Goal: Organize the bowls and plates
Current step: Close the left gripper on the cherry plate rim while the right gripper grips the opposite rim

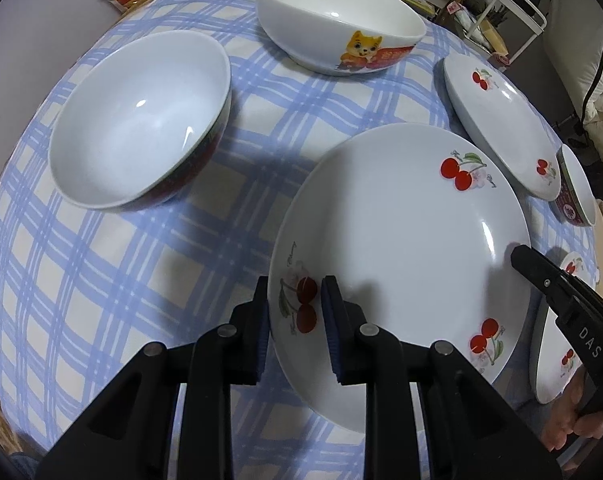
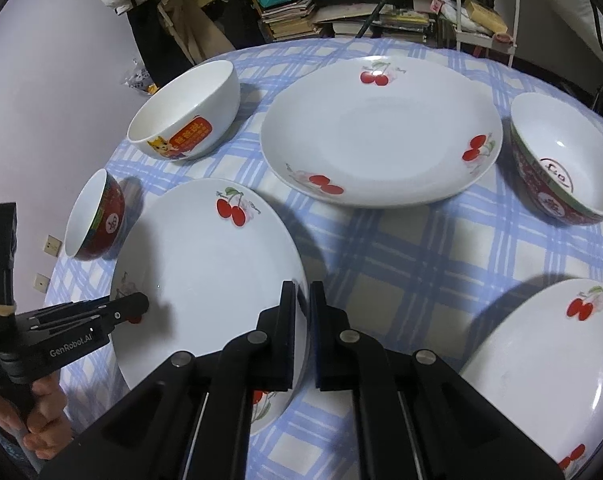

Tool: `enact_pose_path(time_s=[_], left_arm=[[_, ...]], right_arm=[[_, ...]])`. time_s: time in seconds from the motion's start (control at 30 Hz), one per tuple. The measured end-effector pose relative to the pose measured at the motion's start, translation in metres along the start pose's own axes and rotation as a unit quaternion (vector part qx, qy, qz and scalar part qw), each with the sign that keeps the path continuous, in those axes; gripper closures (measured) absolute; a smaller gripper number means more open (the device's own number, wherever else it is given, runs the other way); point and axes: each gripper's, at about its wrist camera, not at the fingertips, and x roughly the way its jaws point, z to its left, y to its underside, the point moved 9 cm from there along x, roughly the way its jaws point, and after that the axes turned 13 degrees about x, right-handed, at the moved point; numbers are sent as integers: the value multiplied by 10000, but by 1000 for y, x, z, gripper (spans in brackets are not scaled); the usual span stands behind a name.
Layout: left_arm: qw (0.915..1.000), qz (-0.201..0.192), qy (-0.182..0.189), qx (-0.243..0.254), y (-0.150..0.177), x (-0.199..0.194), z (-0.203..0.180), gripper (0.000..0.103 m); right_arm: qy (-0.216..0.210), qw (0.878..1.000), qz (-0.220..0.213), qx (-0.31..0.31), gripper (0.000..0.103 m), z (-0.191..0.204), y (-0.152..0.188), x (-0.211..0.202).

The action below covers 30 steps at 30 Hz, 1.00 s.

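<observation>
- A round table covered by a blue-and-cream checked cloth [image 1: 141, 264] is seen in both views, with three cherry-printed plates and three bowls spread over it
- The nearest cherry plate [image 1: 401, 248] is straddled at its left rim by the left gripper [image 1: 295, 320]; one blue-padded finger is set outside the rim and the other over the plate's inner face, with a visible gap on the inner side, so a firm pinch cannot be told
- The same plate is met at its opposite rim by the right gripper [image 2: 302, 320], whose fingers are drawn close together about the edge, one over the plate and one beyond it; whether the rim is truly clamped cannot be told
- In the right wrist view the plate appears raised off the cloth, a shadow being cast beneath it
- A second cherry plate [image 2: 381, 132] is set flat further back, near the middle of the table
- A third cherry plate [image 2: 549, 368] is found at the near right edge
- A white bowl with a cat print [image 1: 341, 24] is placed at the far side
- A red-sided bowl [image 1: 141, 120] is seen to the left of the held plate
- Another red bowl [image 2: 569, 164] stands at the far right, beside the second plate
- Shelves of books [image 2: 301, 16] are visible behind the table
</observation>
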Motion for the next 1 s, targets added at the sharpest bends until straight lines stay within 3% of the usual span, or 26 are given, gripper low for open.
enact_pose_path(time_s=[0.3, 0.6, 1.0], left_arm=[[9999, -97, 139, -1, 17, -24, -9, 79], [9992, -217, 237, 253, 40, -54, -22, 79], [9989, 322, 7, 334, 55, -23, -34, 79]], right_arm=[[-37, 10000, -49, -30, 95, 0, 15, -28], [210, 9997, 132, -63, 95, -8, 41, -52], [532, 9967, 582, 190, 94, -26, 69, -40]])
